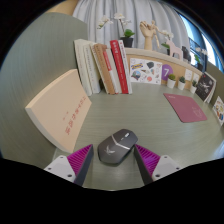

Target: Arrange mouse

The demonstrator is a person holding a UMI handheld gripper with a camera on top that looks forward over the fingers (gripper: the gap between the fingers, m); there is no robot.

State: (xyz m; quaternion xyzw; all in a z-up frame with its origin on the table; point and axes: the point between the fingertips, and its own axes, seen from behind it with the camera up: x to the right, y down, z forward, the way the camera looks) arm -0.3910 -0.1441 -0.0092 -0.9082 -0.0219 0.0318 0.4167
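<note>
A dark grey computer mouse (115, 146) lies on the grey-green tabletop (150, 122), between my two fingers, towards their tips. My gripper (113, 160) is open, its magenta pads (80, 159) standing at either side of the mouse with a small gap on each side. The mouse rests on the table by itself.
A tan cardboard box (62, 106) lies to the left ahead. Upright books (104, 68) stand at the back. A red mouse mat (186, 107) lies to the right, with small plants (172, 80), cards and a wooden hand figure (149, 37) behind.
</note>
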